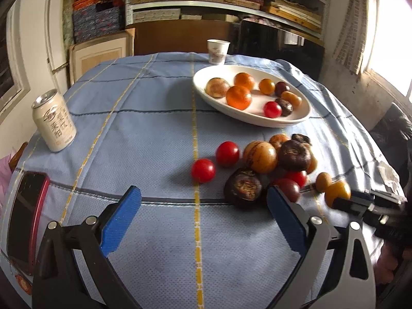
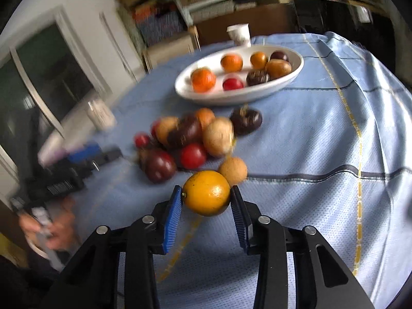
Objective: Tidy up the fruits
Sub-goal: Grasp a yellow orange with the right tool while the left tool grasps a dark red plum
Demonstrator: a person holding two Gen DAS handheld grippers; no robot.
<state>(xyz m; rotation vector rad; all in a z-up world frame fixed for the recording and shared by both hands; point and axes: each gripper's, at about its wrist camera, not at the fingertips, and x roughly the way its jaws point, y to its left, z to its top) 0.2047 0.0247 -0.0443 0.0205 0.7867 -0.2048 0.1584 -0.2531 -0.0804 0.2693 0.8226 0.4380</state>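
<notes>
The right hand-held gripper is clamped on a yellow-orange fruit, held just above the blue-clothed desk beside the loose fruit pile. The left hand-held gripper is spread apart, empty, near that pile. Beyond lies the white oval dish holding sorted fruits; a can stands at the left.

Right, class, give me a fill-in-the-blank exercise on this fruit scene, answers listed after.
1. The right gripper is shut on a ____ fruit.
2. The left gripper is ____ and holds nothing.
3. The sorted fruit lies in a white ____.
4. The can stands ____ on the blue tablecloth.

Answers: yellow; open; dish; upright
</notes>
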